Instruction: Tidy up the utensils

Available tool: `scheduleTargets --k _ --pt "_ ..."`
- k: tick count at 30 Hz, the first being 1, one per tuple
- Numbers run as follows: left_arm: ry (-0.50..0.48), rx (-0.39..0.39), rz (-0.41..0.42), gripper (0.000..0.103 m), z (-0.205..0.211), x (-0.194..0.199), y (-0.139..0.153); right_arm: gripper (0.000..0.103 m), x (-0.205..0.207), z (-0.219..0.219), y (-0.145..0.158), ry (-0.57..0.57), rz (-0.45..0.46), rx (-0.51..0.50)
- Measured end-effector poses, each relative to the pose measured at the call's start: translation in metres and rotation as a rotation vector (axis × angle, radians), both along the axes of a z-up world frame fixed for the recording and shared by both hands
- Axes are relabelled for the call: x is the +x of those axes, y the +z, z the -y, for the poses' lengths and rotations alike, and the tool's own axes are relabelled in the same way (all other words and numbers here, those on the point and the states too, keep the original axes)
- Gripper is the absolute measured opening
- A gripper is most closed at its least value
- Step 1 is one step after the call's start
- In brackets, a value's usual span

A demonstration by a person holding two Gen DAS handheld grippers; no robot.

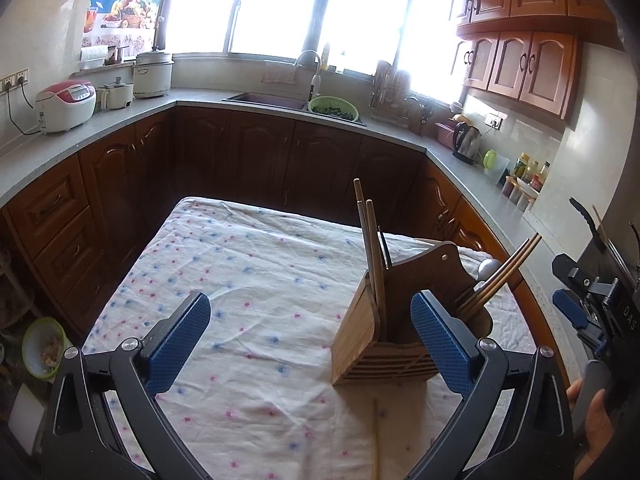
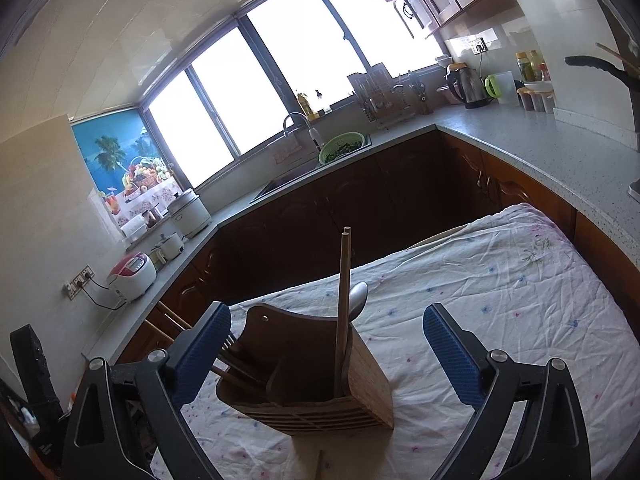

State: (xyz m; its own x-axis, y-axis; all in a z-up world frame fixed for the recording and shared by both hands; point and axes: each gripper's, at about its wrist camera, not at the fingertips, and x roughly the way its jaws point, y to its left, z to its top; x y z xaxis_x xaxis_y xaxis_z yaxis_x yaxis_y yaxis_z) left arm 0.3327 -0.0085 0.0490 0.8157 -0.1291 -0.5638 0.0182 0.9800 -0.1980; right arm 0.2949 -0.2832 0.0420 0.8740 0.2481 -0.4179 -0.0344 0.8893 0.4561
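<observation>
A wooden utensil holder stands on the cloth-covered table; it also shows in the right wrist view. Chopsticks stand upright in it, more chopsticks lean out to the right, and a metal spoon sticks up behind. One loose chopstick lies on the cloth in front of the holder, also seen in the right wrist view. My left gripper is open and empty, the holder by its right finger. My right gripper is open and empty, above the holder.
Kitchen counters wrap around the table, with a sink, a green colander, rice cookers, a kettle and jars. The right gripper's body shows at the left view's right edge.
</observation>
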Motion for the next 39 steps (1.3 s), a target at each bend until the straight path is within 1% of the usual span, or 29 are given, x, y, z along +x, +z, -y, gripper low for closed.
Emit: scheduleTargets --k 4,11,16,19,23,26,28,31,34,37,39 --pt "0.009 0.004 0.002 0.102 -0.007 -0.016 0.002 0.098 -0.016 -0.004 0.002 0.008 0.01 0.01" --pt "0.015 0.043 0.033 0.102 -0.012 -0.055 0.01 0.098 -0.048 -0.015 0.008 0.031 0.035 0.011" --pt "0.0 0.051 0.042 0.102 -0.015 -0.087 0.009 0.098 -0.079 -0.025 0.013 0.056 0.078 -0.003" --pt "-0.006 0.058 0.049 0.103 -0.015 -0.107 0.009 0.101 -0.101 -0.028 0.016 0.065 0.104 -0.016" --pt "-0.03 0.05 0.059 0.103 -0.017 -0.134 0.009 0.101 -0.126 -0.03 0.019 0.074 0.125 -0.021" --pt "-0.062 0.035 0.069 0.103 -0.018 -0.155 0.008 0.102 -0.145 -0.033 0.02 0.075 0.138 -0.047" --pt "-0.074 0.04 0.073 0.103 -0.018 -0.167 0.006 0.103 -0.156 -0.035 0.02 0.082 0.143 -0.068" --pt "-0.061 0.054 0.085 0.103 -0.02 -0.181 0.004 0.103 -0.171 -0.039 0.019 0.085 0.15 -0.102" --pt "-0.064 0.037 0.085 0.103 -0.024 -0.189 0.004 0.103 -0.181 -0.043 0.018 0.093 0.154 -0.117" --pt "-0.063 0.016 0.099 0.103 -0.031 -0.196 0.009 0.103 -0.19 -0.045 0.021 0.098 0.166 -0.129" --pt "-0.044 0.021 0.117 0.103 -0.033 -0.201 0.016 0.103 -0.196 -0.047 0.028 0.094 0.185 -0.149"
